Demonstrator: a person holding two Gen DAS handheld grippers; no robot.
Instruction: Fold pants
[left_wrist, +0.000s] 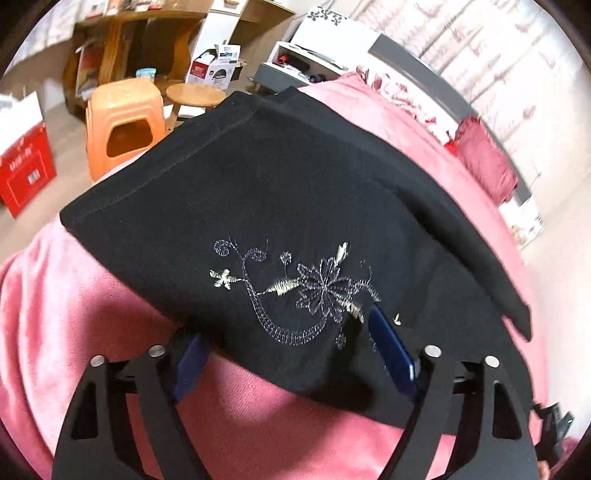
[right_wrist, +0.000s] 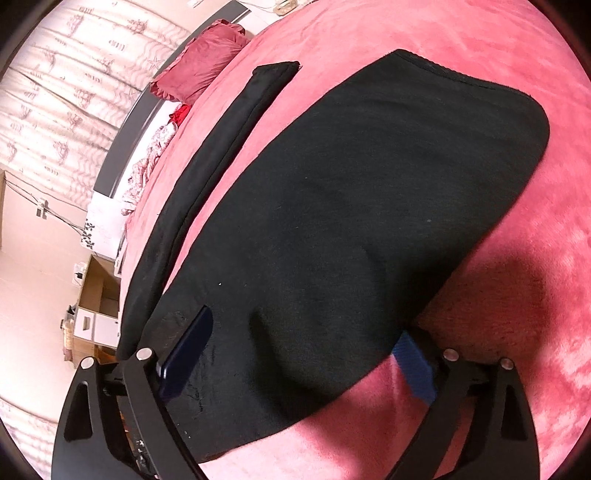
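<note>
Black pants (left_wrist: 280, 192) with pale flower embroidery (left_wrist: 295, 291) lie on a pink bedspread (left_wrist: 66, 314). In the left wrist view my left gripper (left_wrist: 284, 350) is open, its blue pads straddling the near edge of the embroidered part: one pad (left_wrist: 391, 350) lies on top of the cloth, the other sits at the edge. In the right wrist view the pants (right_wrist: 351, 206) spread wide, with a folded strip (right_wrist: 221, 147) to the left. My right gripper (right_wrist: 299, 354) is open around the near corner, one pad (right_wrist: 188, 350) on top, the other pad (right_wrist: 415, 369) under the edge.
The pink bedspread (right_wrist: 480, 332) covers the bed. A dark red pillow (left_wrist: 484, 158) lies at the bed's head. Off the bed stand an orange plastic stool (left_wrist: 125, 122), a round wooden stool (left_wrist: 194, 96), red boxes (left_wrist: 26, 173) and a wooden desk (left_wrist: 122, 37).
</note>
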